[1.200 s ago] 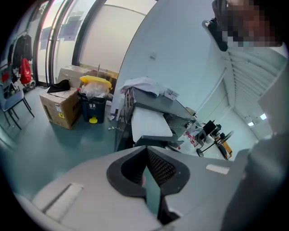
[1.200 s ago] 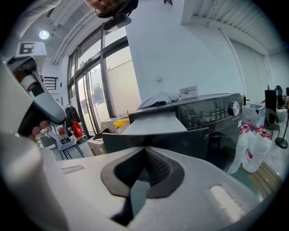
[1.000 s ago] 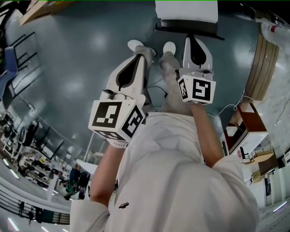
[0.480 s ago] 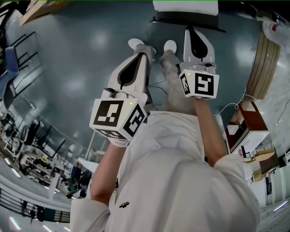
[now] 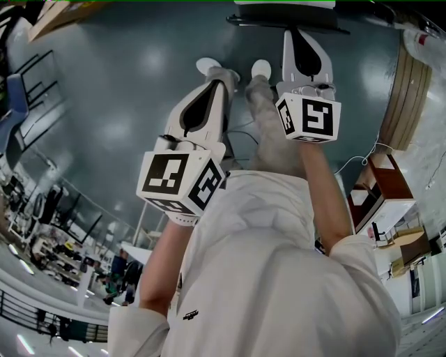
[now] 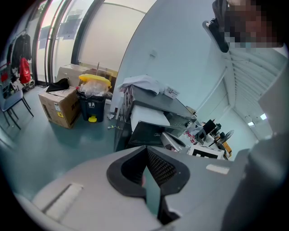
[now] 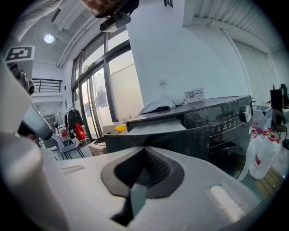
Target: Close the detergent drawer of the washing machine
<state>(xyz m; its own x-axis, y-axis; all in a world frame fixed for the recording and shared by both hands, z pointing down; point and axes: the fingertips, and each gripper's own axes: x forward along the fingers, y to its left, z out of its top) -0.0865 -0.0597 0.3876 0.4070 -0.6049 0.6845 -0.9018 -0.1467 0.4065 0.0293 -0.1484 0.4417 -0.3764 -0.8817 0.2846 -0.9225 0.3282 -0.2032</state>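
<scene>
The dark washing machine point(image 7: 216, 122) stands ahead with its detergent drawer point(image 7: 149, 135) pulled out; the drawer's black front is right beyond my right gripper point(image 7: 144, 149), whose jaws are shut and empty. In the head view the drawer point(image 5: 289, 21) shows at the top edge, and the right gripper point(image 5: 291, 33) has its tip against it. My left gripper point(image 5: 221, 82) hangs lower and to the left, shut on nothing and away from the machine. The left gripper view shows its jaws point(image 6: 145, 149) closed, with the drawer point(image 6: 149, 133) beyond them.
A white cloth point(image 6: 141, 83) lies on the machine's top. A cardboard box point(image 6: 58, 106) and a blue bin point(image 6: 92, 106) with a yellow bag stand to the machine's left. Plastic bottles point(image 7: 266, 158) sit to its right. The person's shoes point(image 5: 209, 68) are below the drawer.
My right gripper has moved forward against the drawer front, and the drawer has slid further into the machine. The left gripper has stayed in place.
</scene>
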